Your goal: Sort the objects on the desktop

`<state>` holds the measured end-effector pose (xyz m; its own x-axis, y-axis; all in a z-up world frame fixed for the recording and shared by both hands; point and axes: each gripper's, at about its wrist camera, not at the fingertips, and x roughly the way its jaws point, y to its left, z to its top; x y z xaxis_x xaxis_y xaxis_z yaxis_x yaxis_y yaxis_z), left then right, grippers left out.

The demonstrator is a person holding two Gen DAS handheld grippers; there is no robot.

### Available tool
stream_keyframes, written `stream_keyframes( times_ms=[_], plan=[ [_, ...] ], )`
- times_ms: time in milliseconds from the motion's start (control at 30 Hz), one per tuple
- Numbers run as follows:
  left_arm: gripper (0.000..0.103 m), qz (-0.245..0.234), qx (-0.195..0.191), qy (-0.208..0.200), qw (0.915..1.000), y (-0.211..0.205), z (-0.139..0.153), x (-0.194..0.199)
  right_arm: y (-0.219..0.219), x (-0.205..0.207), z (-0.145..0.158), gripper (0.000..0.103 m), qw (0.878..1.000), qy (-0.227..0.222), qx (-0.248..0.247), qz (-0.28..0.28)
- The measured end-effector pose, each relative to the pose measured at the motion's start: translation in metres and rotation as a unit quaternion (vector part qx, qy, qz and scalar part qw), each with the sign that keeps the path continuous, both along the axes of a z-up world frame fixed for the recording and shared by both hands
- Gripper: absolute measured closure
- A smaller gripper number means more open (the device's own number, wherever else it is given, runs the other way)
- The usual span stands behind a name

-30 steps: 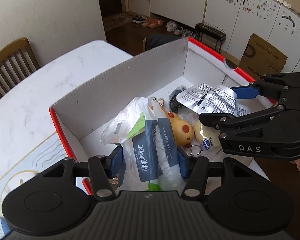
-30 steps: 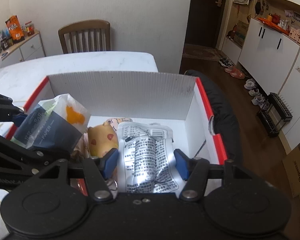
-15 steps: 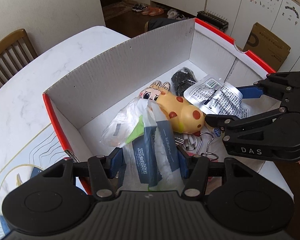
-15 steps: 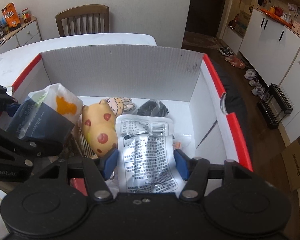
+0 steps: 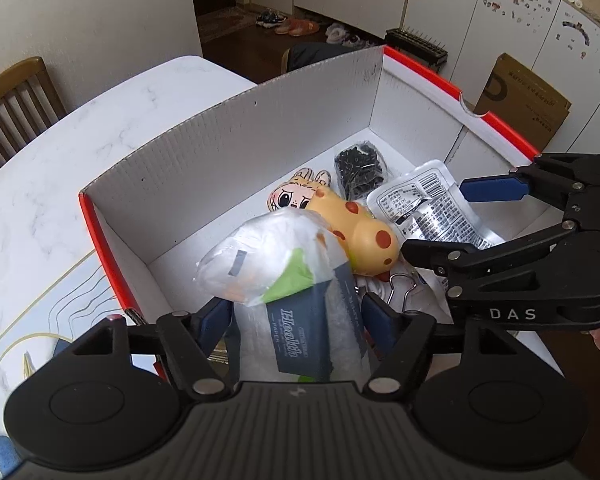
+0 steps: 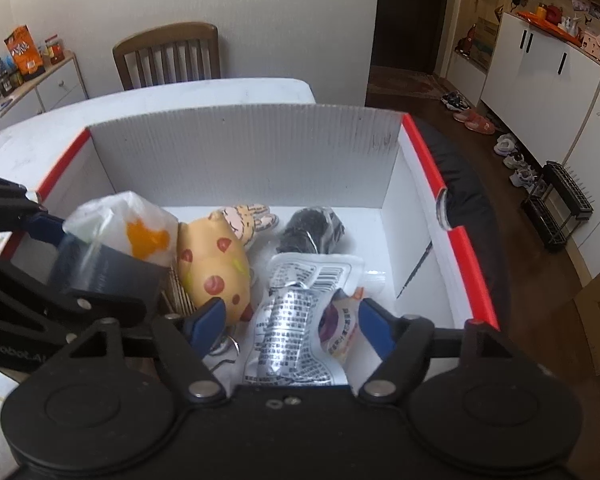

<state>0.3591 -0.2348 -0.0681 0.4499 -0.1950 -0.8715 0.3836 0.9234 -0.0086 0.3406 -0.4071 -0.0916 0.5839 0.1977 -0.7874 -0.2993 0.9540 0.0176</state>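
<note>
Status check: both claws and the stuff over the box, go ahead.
Left claw opening around tissue pack. Right claw opening around silver pouch. Both over the box. Yellow toy between them, nothing blocking.

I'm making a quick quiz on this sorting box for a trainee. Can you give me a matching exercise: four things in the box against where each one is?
Things:
1. tissue pack
2. silver foil pouch
3. yellow spotted toy
4. black packet

Places:
A. near the box's far wall, beyond the pouch
B. between the opening left gripper jaws
C. between the opening right gripper jaws
D. lying between the pack and the pouch

Pairs: 1-B, 2-C, 3-D, 4-A
</note>
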Motion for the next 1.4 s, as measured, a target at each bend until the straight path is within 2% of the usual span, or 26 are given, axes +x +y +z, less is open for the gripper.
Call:
stream_keyframes(
  times_ms=[133,300,667,933,1400],
  plan=[
    [0.031,0.001,-0.008,-0.009,0.9999,0.004,0.006,-0.006,-0.003,-0.004,0.007,0.027,1.000,-0.005,0.009,-0.002],
    [0.019,0.008,-0.022,-0.021,0.9995,0.011,0.015,-0.016,-0.006,-0.010,0.016,0.026,1.000,-0.012,0.022,-0.002],
    [0.019,0.031,-0.074,-0.061,0.9950,0.036,0.040,-0.043,-0.004,-0.034,0.043,0.023,0.998,-0.037,0.054,0.002],
    [0.019,0.067,-0.084,-0.084,0.9906,0.059,0.056,-0.071,0.003,-0.059,0.061,0.022,0.996,-0.057,0.066,0.006],
    [0.019,0.065,-0.090,-0.104,0.9884,0.093,0.072,-0.112,0.029,-0.104,0.083,0.020,0.993,-0.092,0.070,0.017]
  ],
)
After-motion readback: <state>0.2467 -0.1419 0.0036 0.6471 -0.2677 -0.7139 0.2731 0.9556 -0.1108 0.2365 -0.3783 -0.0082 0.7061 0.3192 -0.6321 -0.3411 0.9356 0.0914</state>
